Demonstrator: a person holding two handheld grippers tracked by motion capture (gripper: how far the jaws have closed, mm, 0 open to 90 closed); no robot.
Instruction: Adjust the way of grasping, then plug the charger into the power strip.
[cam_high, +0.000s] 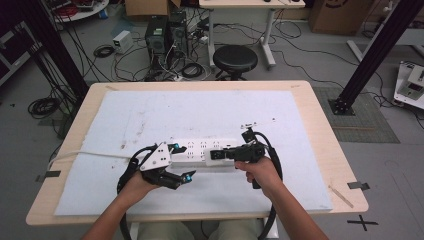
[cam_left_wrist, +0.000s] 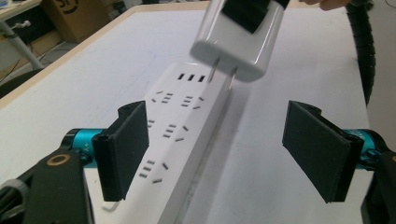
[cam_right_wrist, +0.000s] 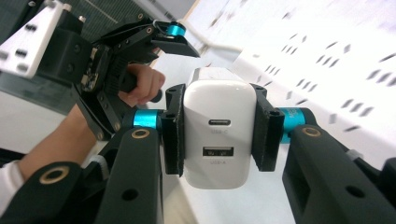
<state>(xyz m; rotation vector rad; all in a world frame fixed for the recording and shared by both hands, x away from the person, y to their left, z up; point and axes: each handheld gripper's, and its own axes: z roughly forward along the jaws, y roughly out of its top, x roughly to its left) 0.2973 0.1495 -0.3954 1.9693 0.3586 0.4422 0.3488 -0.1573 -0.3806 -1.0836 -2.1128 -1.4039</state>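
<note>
A white power strip (cam_high: 200, 149) lies across the middle of the mat, seen lengthwise in the left gripper view (cam_left_wrist: 180, 135). My left gripper (cam_high: 182, 161) stands open around the strip's left end, its pads (cam_left_wrist: 123, 148) wide apart and touching nothing. My right gripper (cam_high: 220, 155) is shut on a white two-prong USB charger (cam_right_wrist: 219, 133), pinching its sides. The charger (cam_left_wrist: 238, 39) hangs tilted just above the strip's far end, its prongs (cam_left_wrist: 232, 80) bare and out of any socket. The left gripper (cam_right_wrist: 116, 60) also shows in the right gripper view.
A white mat (cam_high: 150, 110) covers the wooden table (cam_high: 320, 115). The strip's white cord (cam_high: 85, 154) runs off to the left edge. A black stool (cam_high: 235, 59) stands beyond the table's far edge, among floor cables.
</note>
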